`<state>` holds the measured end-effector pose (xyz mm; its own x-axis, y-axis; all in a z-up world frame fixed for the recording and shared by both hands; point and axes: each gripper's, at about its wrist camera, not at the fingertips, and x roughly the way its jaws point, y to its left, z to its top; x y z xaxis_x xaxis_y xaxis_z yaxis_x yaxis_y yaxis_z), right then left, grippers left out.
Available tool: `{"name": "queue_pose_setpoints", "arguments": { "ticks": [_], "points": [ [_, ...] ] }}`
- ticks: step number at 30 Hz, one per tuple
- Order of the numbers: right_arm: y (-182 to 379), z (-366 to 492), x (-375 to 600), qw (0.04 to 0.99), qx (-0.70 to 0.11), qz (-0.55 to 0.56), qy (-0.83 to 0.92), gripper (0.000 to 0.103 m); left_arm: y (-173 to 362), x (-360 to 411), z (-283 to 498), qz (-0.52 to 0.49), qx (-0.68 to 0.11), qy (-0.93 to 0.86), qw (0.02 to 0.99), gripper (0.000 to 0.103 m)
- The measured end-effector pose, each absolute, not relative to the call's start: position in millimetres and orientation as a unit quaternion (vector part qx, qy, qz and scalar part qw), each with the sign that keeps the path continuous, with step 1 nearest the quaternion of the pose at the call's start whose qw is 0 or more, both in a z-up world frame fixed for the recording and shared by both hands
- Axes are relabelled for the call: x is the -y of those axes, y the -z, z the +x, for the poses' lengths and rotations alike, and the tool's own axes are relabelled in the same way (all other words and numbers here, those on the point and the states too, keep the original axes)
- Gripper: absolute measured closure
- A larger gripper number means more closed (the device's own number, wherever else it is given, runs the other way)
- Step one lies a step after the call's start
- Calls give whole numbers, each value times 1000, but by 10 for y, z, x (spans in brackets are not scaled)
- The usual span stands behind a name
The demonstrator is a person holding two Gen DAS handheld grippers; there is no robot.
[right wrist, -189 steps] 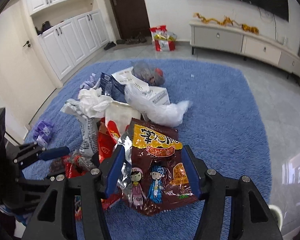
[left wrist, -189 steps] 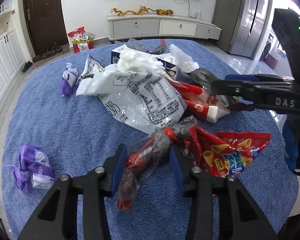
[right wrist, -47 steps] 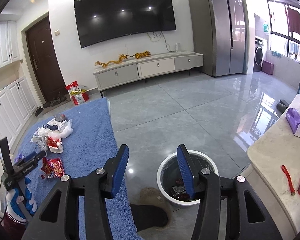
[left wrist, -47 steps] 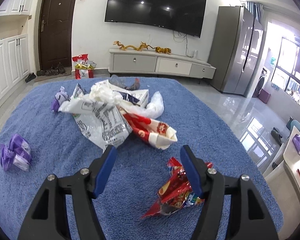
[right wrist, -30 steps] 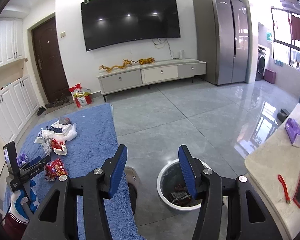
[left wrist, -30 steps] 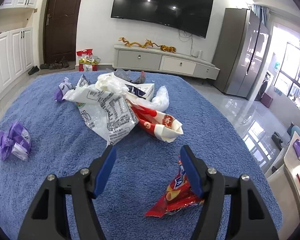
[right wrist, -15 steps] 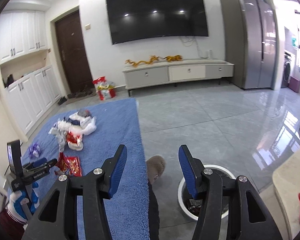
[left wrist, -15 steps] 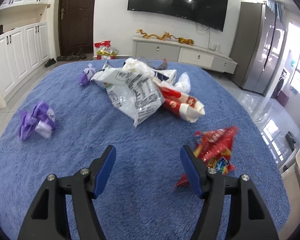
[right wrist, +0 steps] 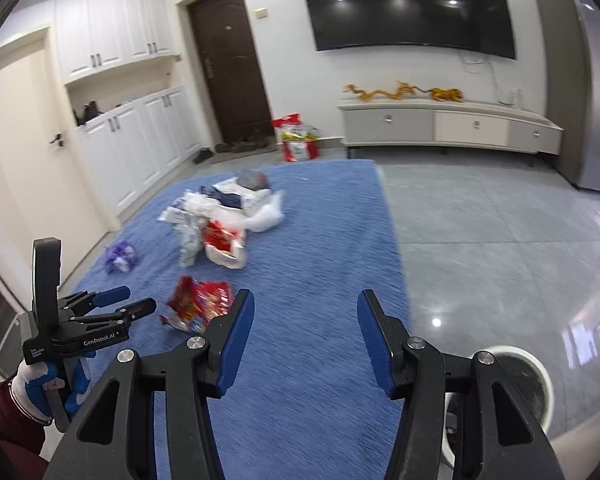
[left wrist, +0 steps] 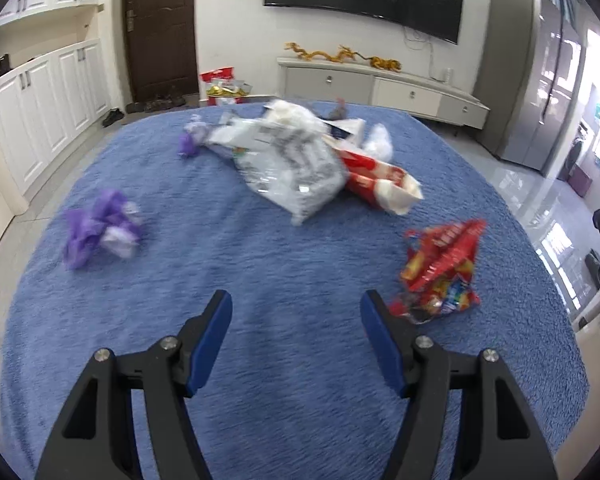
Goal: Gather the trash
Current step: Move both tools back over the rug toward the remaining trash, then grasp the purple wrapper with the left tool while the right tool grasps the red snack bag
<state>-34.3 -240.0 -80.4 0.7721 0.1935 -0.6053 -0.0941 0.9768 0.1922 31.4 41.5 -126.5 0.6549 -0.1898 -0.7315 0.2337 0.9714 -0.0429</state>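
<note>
**Red snack bag up next, both claws empty**

On the blue rug (left wrist: 260,280), near its right edge: crinkly red snack bag (left wrist: 440,272), foil-shiny, flattened, long axis running away from the camera toward the pile. Sits just ahead and to the right of the left claw (left wrist: 296,312), right beside its right finger. Left claw spread wide, nothing between the pads. Right claw (right wrist: 306,312) also spread and empty, hanging over the rug's right edge with the bag (right wrist: 200,304) off to its left, so left claw looks like the closer one for this grab. Probably just needs a small swing right.

Further up the rug, mid-way: heap of soft stuff, meaning a white printed plastic bag (left wrist: 296,168), a red-and-white carton (left wrist: 380,184), crumpled white film. Purple wad (left wrist: 100,232) toward the left edge, well apart. Round white bin (right wrist: 528,384) on the grey tile, off the rug's right side.
</note>
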Motion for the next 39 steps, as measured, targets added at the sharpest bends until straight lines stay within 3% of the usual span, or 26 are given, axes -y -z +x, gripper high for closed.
{"name": "queue_pose_setpoints", "arguments": {
  "ticks": [3,7,15,24,27,29,30,32,34,37,39],
  "points": [
    [797,-274,2318,936,-329,78,-100,50,1154,-662,330,21,-394,87,914,38],
    [864,-154,2155,927,-343,70,-134,49,1026,-1018,415,1,-385,40,922,26],
    [1073,96,1722,907,-373,50,-191,42,970,-1466,817,-30,-383,-16,923,25],
    [1218,414,1465,890,-400,42,-215,42,1249,-1652,1347,-32,-415,-37,909,25],
    [1271,490,1385,885,-408,38,-221,42,1349,-1697,1390,-38,-423,-35,904,27],
    [1302,521,1365,882,-413,39,-224,42,1389,-1693,1381,-42,-427,-21,903,42],
    [1330,538,1346,880,-417,39,-224,44,1402,-1680,1370,-46,-428,-11,903,45],
    [1384,565,1325,876,-426,38,-222,56,1407,-1640,1352,-44,-427,-3,903,59],
    [1431,573,1306,872,-435,37,-222,79,1386,-1576,1334,-36,-426,1,904,65],
    [1422,514,1323,873,-431,36,-224,92,1332,-1499,1264,-26,-421,9,906,69],
    [1384,454,1359,876,-424,40,-226,95,1288,-1463,1183,-26,-418,17,908,70]
  ]
}}
